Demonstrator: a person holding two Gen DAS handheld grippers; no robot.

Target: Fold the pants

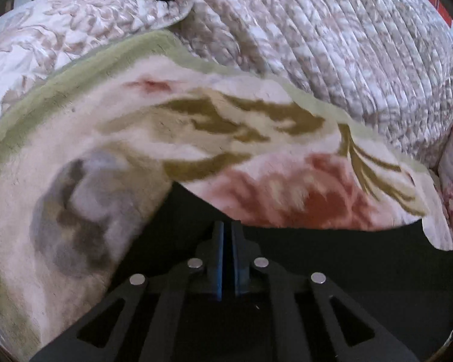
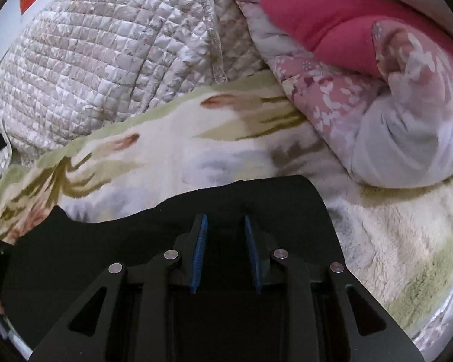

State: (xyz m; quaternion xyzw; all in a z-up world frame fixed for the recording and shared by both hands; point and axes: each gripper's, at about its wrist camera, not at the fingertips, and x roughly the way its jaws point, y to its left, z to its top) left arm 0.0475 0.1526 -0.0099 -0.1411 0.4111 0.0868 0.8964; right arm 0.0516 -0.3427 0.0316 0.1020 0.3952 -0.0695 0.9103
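Black fabric pants (image 2: 172,229) lie spread on floral fleece blanket (image 2: 166,150) over bed, folding apparently unfinished; my left hand-held gripper (image 1: 227,226) pinched together, seemingly on cloth, right hand-held gripper (image 2: 223,220) apart above it.

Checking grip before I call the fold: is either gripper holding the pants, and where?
The left gripper looks closed, but whether it pinches the black pants cannot be told. The right gripper is open, holding nothing.
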